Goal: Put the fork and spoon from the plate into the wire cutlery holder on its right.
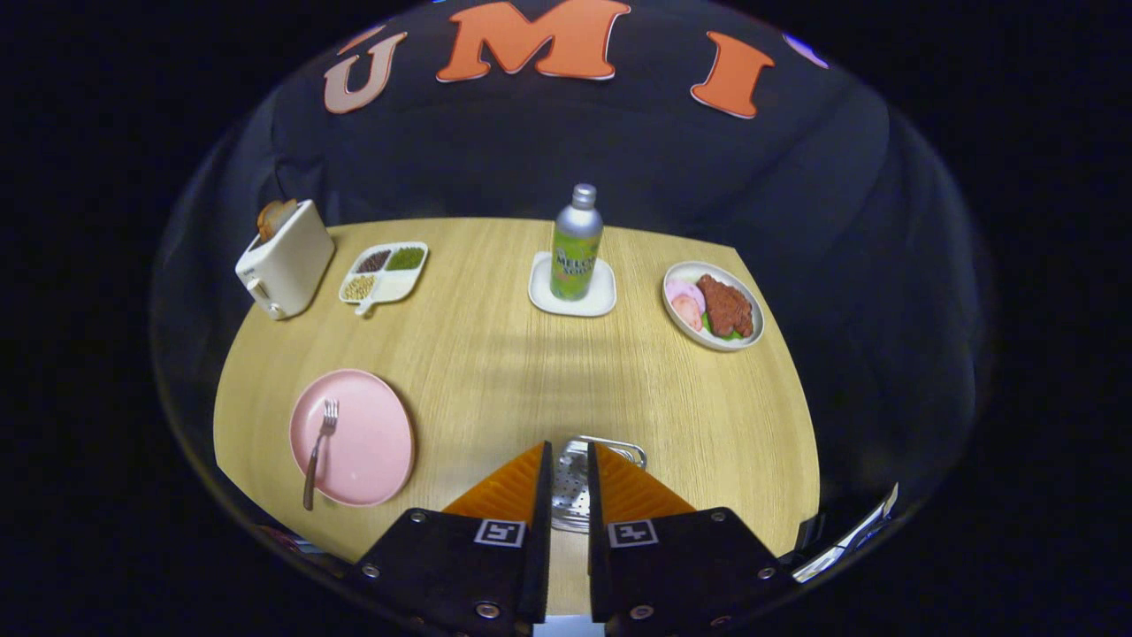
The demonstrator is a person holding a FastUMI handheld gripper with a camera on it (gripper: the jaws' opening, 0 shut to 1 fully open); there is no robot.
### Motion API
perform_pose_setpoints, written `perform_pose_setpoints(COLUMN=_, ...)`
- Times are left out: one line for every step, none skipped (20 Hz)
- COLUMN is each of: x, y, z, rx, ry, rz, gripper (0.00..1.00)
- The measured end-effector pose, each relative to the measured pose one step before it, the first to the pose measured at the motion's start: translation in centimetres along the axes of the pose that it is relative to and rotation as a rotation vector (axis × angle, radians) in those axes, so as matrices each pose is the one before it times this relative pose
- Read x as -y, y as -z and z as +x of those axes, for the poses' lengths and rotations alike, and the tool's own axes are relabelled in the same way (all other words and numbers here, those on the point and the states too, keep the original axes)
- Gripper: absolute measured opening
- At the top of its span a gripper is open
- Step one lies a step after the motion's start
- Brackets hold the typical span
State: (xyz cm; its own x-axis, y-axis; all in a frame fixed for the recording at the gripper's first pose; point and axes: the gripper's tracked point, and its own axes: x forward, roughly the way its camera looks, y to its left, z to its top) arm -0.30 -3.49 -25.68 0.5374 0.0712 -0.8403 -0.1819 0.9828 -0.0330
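Fork (pixel 318 451) duty looks like the step in hand. The slim metal fork with a dark handle lies on the round pink plate (pixel 371 442), tines pointing away, handle end hanging past the plate's near rim. I can't spot the spoon on the plate, so my guess is it's already dealt with, though I can't confirm that.

The hand-held gripper (pixel 569 460) hangs right over the shiny metal cutlery holder (pixel 573 487), which peeks through the gap between its fingers: a perforated wall and a thin wire rim. The fingers sit near each other with a narrow gap and nothing pinched between them.

Next move, as I read it: swing over toward the plate, spread the fingers a bit, and come down on the fork's handle. It's thin, smooth and lies nearly flat, so a grab near the overhanging end probably gives the best bite.

Other stuff on the pale wood-grain counter (pixel 495 372), well beyond the fingers: a cream boxy toaster (pixel 287 258) with toast poking out, a white divided tray (pixel 386 272) of beans and grains, a green-labelled metal bottle (pixel 577 243) on a white square coaster, and a white dish (pixel 713 305) of meat.
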Motion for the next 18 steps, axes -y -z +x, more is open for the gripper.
perform_pose_setpoints(x=-0.65, y=-1.029, z=-0.542, rx=0.04086, ry=-0.01057, rz=0.01162, gripper=0.22)
perform_pose_setpoints(x=-0.723, y=-0.973, z=-0.339, rx=0.03947, ry=-0.00934, rz=0.02019, gripper=0.24)
perform_pose_setpoints(x=-0.932, y=-1.019, z=-0.37, rx=0.03644, ry=-0.01653, rz=0.02518, gripper=0.25)
perform_pose_setpoints(x=-0.887, y=-0.973, z=-0.336, rx=0.03481, ry=-0.01445, rz=0.02394, gripper=0.25)
perform_pose_setpoints(x=-0.491, y=-0.789, z=-0.536, rx=0.03333, ry=-0.01205, rz=0.0152, gripper=0.33)
perform_pose_setpoints(x=-0.539, y=-0.684, z=-0.405, rx=0.02778, ry=-0.00341, rz=0.00866, gripper=0.37)
perform_pose_setpoints(x=-0.687, y=-0.585, z=-0.212, rx=0.02309, ry=-0.0044, rz=0.00456, gripper=0.42)
perform_pose_setpoints(x=-0.402, y=-0.116, z=0.004, rx=0.01268, ry=0.00699, rz=0.00348, gripper=0.47)
perform_pose_setpoints(x=-0.545, y=-0.049, z=-0.11, rx=0.0049, ry=-0.0015, rz=0.00618, gripper=0.49)
perform_pose_setpoints(x=-0.954, y=-0.17, z=-0.296, rx=0.01066, ry=-0.01377, rz=0.00733, gripper=0.5)
perform_pose_setpoints(x=-1.098, y=-0.377, z=-0.116, rx=0.0184, ry=-0.00964, rz=0.00068, gripper=0.55)
perform_pose_setpoints(x=-0.866, y=-0.152, z=0.004, rx=0.01672, ry=-0.00412, rz=-0.00623, gripper=0.6)
perform_pose_setpoints(x=-0.92, y=0.038, z=0.019, rx=0.01053, ry=-0.00775, rz=-0.0067, gripper=0.67)
perform_pose_setpoints(x=-1.301, y=0.315, z=0.059, rx=-0.00045, ry=-0.01361, rz=-0.0033, gripper=0.71)
perform_pose_setpoints(x=-1.505, y=0.452, z=0.118, rx=-0.00803, ry=-0.02285, rz=-0.00047, gripper=0.8)
perform_pose_setpoints(x=-1.441, y=0.601, z=0.206, rx=-0.01077, ry=-0.02011, rz=-0.00679, gripper=0.83)
perform_pose_setpoints(x=-1.369, y=0.644, z=0.294, rx=-0.01065, ry=-0.01944, rz=-0.01467, gripper=0.89)
perform_pose_setpoints(x=-1.236, y=0.785, z=0.334, rx=-0.0185, ry=-0.01372, rz=-0.01797, gripper=0.91)
